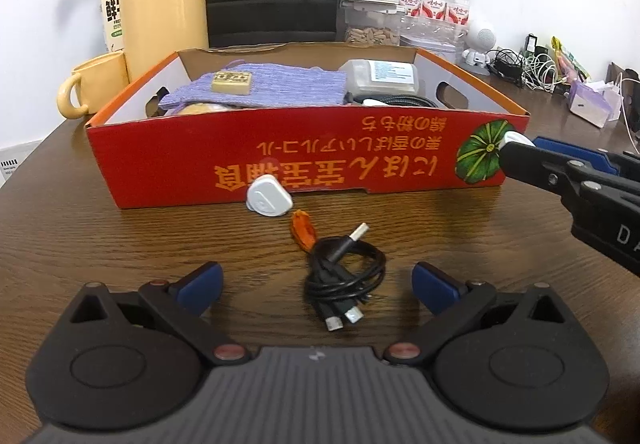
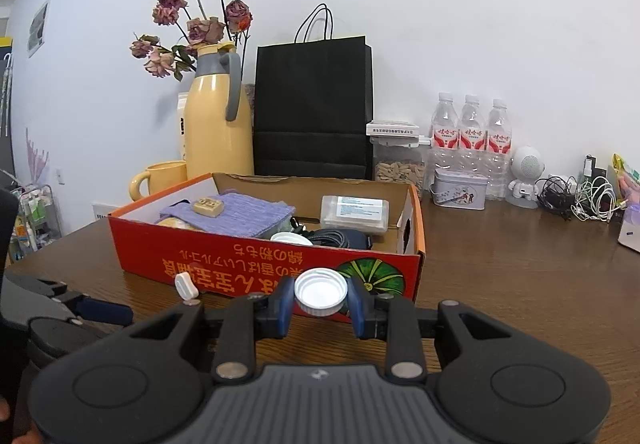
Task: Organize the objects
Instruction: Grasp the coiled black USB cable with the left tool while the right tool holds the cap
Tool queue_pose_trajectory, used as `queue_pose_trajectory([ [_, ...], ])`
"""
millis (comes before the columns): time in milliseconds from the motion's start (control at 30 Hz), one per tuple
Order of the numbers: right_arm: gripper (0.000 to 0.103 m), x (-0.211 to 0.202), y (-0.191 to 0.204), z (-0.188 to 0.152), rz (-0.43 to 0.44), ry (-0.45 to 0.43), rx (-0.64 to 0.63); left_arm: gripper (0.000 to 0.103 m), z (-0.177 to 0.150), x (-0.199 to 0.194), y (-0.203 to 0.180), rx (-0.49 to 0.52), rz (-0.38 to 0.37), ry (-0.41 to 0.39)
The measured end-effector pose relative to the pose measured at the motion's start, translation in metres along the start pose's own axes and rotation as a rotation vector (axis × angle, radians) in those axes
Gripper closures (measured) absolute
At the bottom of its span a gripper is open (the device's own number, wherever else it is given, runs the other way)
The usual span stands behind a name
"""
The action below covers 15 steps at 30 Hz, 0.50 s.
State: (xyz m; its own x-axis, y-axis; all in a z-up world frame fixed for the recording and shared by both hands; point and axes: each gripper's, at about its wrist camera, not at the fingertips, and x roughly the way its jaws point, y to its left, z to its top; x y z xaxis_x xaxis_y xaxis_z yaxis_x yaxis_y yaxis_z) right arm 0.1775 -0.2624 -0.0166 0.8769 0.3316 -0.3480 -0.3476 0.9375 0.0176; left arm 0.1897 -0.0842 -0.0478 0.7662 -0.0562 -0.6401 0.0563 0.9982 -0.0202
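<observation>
A red cardboard box (image 1: 304, 159) stands on the wooden table and holds a purple cloth (image 1: 264, 85), a small tan block (image 1: 232, 82), a plastic case (image 1: 380, 77) and a dark cable. In front of it lie a white plug (image 1: 265, 198), an orange wrapper (image 1: 303, 231) and a coiled black USB cable (image 1: 344, 276). My left gripper (image 1: 318, 286) is open, with the cable between its fingers. My right gripper (image 2: 321, 302) is shut on a white bottle cap (image 2: 321, 292), held above the table before the box's front right corner (image 2: 416, 276); it also shows in the left wrist view (image 1: 516, 147).
Behind the box stand a yellow thermos (image 2: 218, 123), a yellow mug (image 2: 158, 177), a black paper bag (image 2: 314, 107), a jar of seeds (image 2: 398, 163), three water bottles (image 2: 472, 139), a tin (image 2: 460, 189), a white speaker (image 2: 526, 173) and tangled chargers (image 2: 580, 197).
</observation>
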Motion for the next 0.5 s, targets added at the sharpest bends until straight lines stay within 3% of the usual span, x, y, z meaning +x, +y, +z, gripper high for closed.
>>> queue_pose_trajectory([
  [67,0.076,0.0,0.0,0.0,0.0,0.0,-0.001,0.01,-0.001,-0.002,-0.002,-0.003,0.005,-0.007],
  [133,0.076,0.0,0.0,0.0,0.0,0.0,0.0,0.038,-0.001,-0.005,-0.002,-0.007,0.006,-0.026],
  [167,0.076,0.0,0.0,0.0,0.0,0.0,0.0,0.046,-0.001,-0.007,-0.002,-0.011,0.003,-0.032],
  [200,0.076,0.0,0.0,0.0,0.001,0.001,-0.001,0.063,-0.001,-0.009,-0.001,-0.017,-0.003,-0.036],
  [500,0.076,0.001,0.002,-0.002,0.003,0.002,-0.006,0.063,0.0,-0.025,0.004,-0.036,-0.039,-0.087],
])
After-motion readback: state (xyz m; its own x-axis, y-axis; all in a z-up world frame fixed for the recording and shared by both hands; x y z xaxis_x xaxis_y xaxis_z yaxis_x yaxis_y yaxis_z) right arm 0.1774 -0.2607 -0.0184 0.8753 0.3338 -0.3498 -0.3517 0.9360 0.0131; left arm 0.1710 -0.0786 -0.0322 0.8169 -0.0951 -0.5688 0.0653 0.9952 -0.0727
